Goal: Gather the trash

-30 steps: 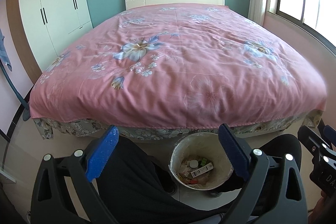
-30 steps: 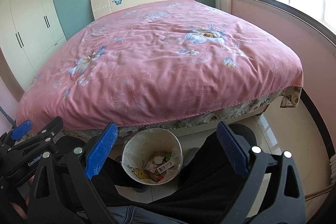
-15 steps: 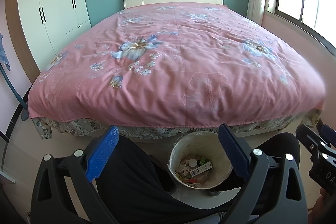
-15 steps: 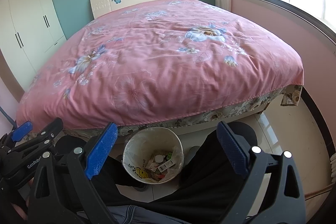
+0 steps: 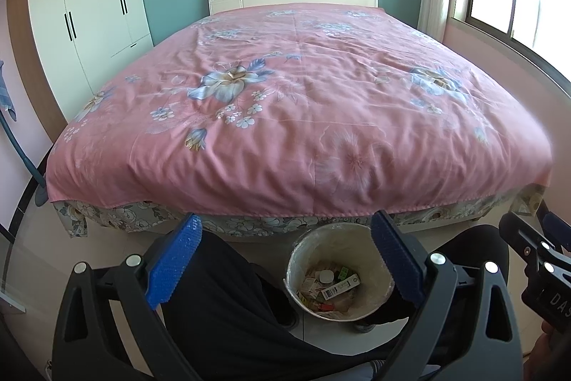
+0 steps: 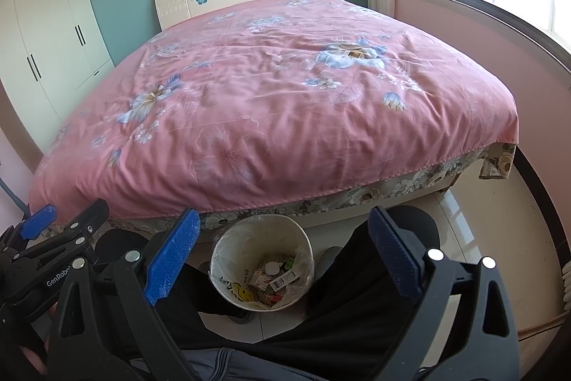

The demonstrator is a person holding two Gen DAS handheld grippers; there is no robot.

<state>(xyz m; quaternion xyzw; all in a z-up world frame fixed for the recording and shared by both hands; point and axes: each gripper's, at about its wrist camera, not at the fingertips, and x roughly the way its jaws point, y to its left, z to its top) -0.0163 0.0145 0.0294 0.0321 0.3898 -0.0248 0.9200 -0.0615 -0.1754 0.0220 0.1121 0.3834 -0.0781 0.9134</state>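
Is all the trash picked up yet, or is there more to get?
Done: the bin on the floor by the bed holds boxes and wrappers. In hand: nothing; the left gripper and right gripper are open and empty. Left: no trash shows on the bedcover or the visible floor.

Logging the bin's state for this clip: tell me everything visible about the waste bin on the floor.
The waste bin is a small round pale bucket, upright on the tiled floor at the foot of the bed, between the person's dark-trousered legs. A thin clear plastic liner seems to line it. It is open, with no lid in view, and only the bottom is filled: small cartons, a barcoded box, a white round cap, green and red scraps. A yellow print shows on its outer wall in the right wrist view. Neither gripper touches it.
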